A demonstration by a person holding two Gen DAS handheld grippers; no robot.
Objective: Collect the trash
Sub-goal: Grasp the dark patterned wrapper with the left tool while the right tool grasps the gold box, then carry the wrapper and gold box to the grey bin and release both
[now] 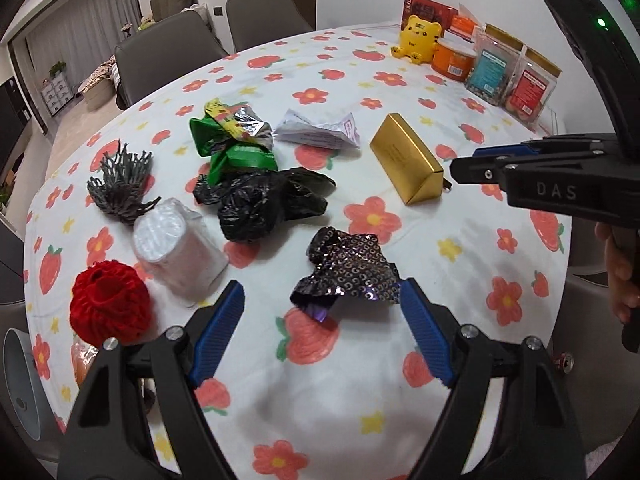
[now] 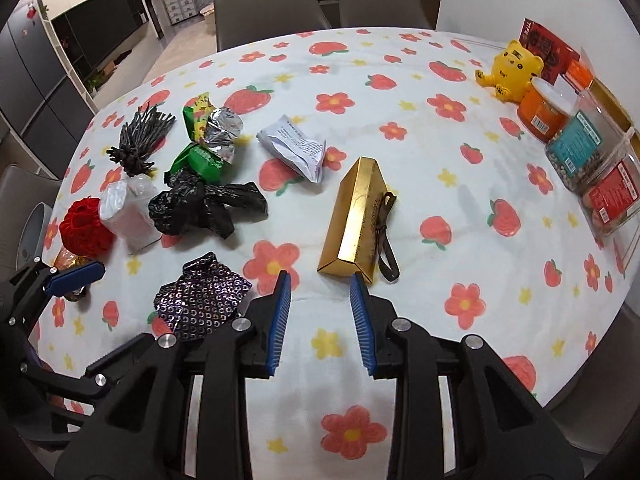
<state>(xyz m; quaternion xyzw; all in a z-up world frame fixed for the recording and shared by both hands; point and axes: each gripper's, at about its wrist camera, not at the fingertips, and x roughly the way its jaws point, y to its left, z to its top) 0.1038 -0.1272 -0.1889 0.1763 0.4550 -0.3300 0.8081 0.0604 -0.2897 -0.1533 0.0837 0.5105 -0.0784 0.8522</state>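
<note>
Trash lies on a flowered tablecloth (image 1: 460, 248): a dark patterned wrapper (image 1: 348, 272) (image 2: 200, 300), a black plastic bag (image 1: 256, 204) (image 2: 200, 208), a green foil wrapper (image 1: 232, 136) (image 2: 208, 136), a crumpled paper (image 1: 320, 132) (image 2: 296, 148) and a gold box (image 1: 408, 160) (image 2: 356, 220). My left gripper (image 1: 322, 291) is open wide just above the patterned wrapper, which lies between its fingertips without touching the pads. My right gripper (image 2: 320, 278) (image 1: 464, 162) stands partly open and empty at the gold box's near end.
A white plastic cup (image 1: 176, 248), a red knitted ball (image 1: 110, 304) and a grey bristly bunch (image 1: 120, 184) sit at the left. A yellow tiger toy (image 2: 512, 70), an orange tub (image 2: 546, 112) and snack jars (image 2: 588, 148) line the right edge. Grey chairs (image 2: 272, 8) stand beyond the table.
</note>
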